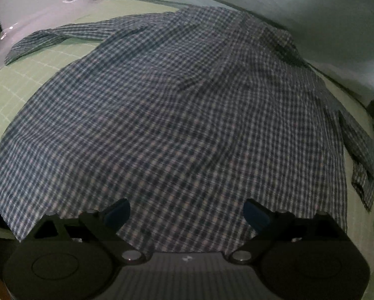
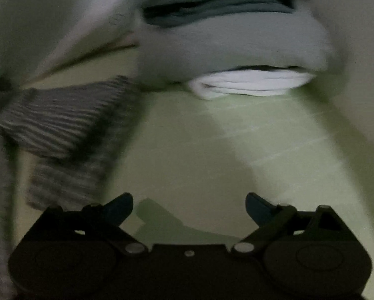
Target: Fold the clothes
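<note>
I'm looking down over the checked shirt, and it lies spread out flat on the pale green gridded mat, back up as far as I can tell, collar end away from me. One sleeve stretches out to the far left, the other sleeve trails down the right edge. No fold in it yet that I can make out, so by my reckoning the folding of this one hasn't started: sleeves to bring in, then the body to double over. Over on my other camera, blurred, I've got a stack of folded clothes at the far side of the mat, a grey piece on top and a white piece at the bottom, so some garments look already done. A corner of the shirt shows at the left there too. Now the jaws: my left gripper hangs over the near hem with its jaws wide apart, nothing pinched, and I can't tell whether the tips touch the cloth. My right gripper has its jaws wide apart as well, over bare mat, holding nothing.
</note>
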Demonstrator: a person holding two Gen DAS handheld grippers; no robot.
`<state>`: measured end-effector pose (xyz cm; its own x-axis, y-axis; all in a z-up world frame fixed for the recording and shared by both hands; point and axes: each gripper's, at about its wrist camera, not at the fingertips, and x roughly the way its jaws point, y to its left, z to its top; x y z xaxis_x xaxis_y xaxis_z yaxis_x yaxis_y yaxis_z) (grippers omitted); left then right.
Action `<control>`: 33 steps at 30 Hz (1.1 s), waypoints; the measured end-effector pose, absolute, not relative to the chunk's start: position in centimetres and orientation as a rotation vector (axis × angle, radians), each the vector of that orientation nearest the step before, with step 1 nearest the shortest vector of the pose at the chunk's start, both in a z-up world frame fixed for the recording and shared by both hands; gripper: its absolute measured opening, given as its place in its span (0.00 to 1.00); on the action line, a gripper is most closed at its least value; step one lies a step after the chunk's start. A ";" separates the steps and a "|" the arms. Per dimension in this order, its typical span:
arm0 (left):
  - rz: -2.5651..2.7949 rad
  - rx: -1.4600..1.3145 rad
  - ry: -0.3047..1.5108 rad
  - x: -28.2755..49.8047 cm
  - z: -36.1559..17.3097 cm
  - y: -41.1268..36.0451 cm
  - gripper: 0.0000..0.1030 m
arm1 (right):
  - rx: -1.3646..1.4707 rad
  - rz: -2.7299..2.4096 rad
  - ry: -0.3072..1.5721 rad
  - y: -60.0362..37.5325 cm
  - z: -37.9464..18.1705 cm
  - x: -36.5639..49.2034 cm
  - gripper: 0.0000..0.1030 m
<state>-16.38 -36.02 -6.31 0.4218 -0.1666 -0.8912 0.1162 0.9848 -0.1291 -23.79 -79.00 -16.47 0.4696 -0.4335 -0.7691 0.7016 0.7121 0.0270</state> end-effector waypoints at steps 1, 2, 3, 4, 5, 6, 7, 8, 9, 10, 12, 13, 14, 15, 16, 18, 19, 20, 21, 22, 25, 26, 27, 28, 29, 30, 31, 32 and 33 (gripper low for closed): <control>-0.181 -0.042 1.125 -16.3 -6.4 -36.3 0.94 | 0.380 -0.677 0.808 -78.4 -16.4 -23.2 0.94; -0.181 -0.041 1.133 -16.2 -6.6 -36.4 0.94 | 0.395 -0.638 0.794 -77.7 -16.3 -22.5 0.93; -0.180 -0.041 1.141 -16.1 -6.8 -36.5 0.94 | 0.405 -0.601 0.790 -77.1 -16.3 -21.9 0.86; -0.180 -0.041 1.149 -16.0 -6.9 -36.6 0.94 | 0.414 -0.563 0.785 -76.6 -16.3 -21.2 0.78; -0.182 -0.044 1.156 -16.0 -7.1 -36.6 0.94 | 0.393 -0.549 0.791 -76.0 -16.3 -20.7 0.78; -0.182 -0.046 1.164 -15.9 -7.4 -36.7 0.94 | 0.370 -0.537 0.797 -75.5 -16.3 -20.2 0.70; -0.180 -0.045 1.171 -15.8 -7.6 -36.8 0.94 | 0.347 -0.525 0.804 -75.0 -16.3 -19.7 0.54; -0.178 -0.043 1.179 -15.8 -7.8 -36.8 0.94 | 0.325 -0.503 0.806 -74.8 -16.1 -19.8 0.42; -0.177 -0.040 1.188 -15.8 -8.0 -36.9 0.94 | 0.303 -0.481 0.807 -74.7 -16.0 -19.9 0.20; -0.175 -0.038 1.197 -15.8 -8.3 -37.0 0.94 | 0.282 -0.458 0.809 -74.6 -15.8 -20.1 0.15; -0.177 -0.039 1.212 -15.8 -8.7 -37.0 0.94 | 0.259 -0.465 0.825 -75.4 -15.4 -21.5 0.07; -0.177 -0.041 1.221 -15.8 -9.0 -37.1 0.94 | 0.248 -0.469 0.833 -75.8 -15.3 -22.2 0.06; -0.176 -0.044 1.230 -15.8 -9.3 -37.1 0.94 | 0.237 -0.474 0.841 -76.3 -15.1 -22.9 0.06; -0.177 -0.044 1.238 -15.7 -9.5 -37.0 0.94 | 0.226 -0.478 0.848 -76.7 -14.9 -23.7 0.06; -0.174 -0.042 1.247 -15.7 -9.7 -37.0 0.94 | 0.228 -0.511 0.855 -77.6 -14.9 -24.7 0.06; -0.168 -0.036 1.262 -15.7 -10.1 -37.0 0.94 | 0.236 -0.581 0.866 -79.3 -14.9 -27.0 0.06; -0.167 -0.029 1.262 -15.7 -10.3 -36.9 0.96 | 0.230 -0.629 0.872 -80.4 -15.1 -28.1 0.06; -0.166 -0.021 1.261 -15.7 -10.4 -36.9 0.97 | 0.227 -0.676 0.878 -81.6 -15.2 -29.0 0.06; -0.167 -0.011 1.261 -15.8 -10.4 -37.0 0.97 | 0.223 -0.723 0.884 -82.8 -15.3 -29.8 0.06; -0.169 -0.002 1.261 -15.8 -10.5 -37.1 0.98 | 0.234 -0.760 0.883 -83.6 -15.3 -30.5 0.09; -0.176 0.027 1.264 -15.9 -10.6 -37.4 1.00 | 0.233 -0.853 0.883 -84.8 -14.9 -31.6 0.37; -0.178 0.041 1.264 -15.9 -10.6 -37.6 1.00 | 0.222 -0.879 0.870 -84.5 -14.7 -31.8 0.41; -0.179 0.061 1.263 -16.0 -10.7 -37.8 1.00 | 0.224 -0.884 0.845 -84.0 -14.4 -32.0 0.45; -0.180 0.085 1.262 -16.1 -10.8 -38.1 1.00 | 0.241 -0.878 0.817 -83.6 -14.2 -32.1 0.48; -0.182 0.108 1.261 -16.3 -10.9 -38.4 1.00 | 0.268 -0.862 0.795 -83.3 -14.2 -32.1 0.50; -0.181 0.127 1.258 -16.4 -10.9 -38.6 1.00 | 0.296 -0.846 0.773 -82.9 -14.2 -32.0 0.53; -0.181 0.141 1.255 -16.5 -11.0 -38.8 1.00 | 0.324 -0.829 0.751 -82.6 -14.1 -32.0 0.54; -0.178 0.138 1.253 -16.6 -11.0 -38.8 1.00 | 0.341 -0.796 0.762 -82.3 -14.6 -31.6 0.54; -0.177 0.135 1.251 -16.6 -11.0 -38.8 1.00 | 0.356 -0.781 0.779 -82.3 -15.0 -31.4 0.53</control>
<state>-16.60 -38.81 -11.00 0.3035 -0.0590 -0.9510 0.2065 0.9784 0.0052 -31.37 -82.31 -14.99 0.4569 -0.4932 -0.7403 0.7412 0.6712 0.0103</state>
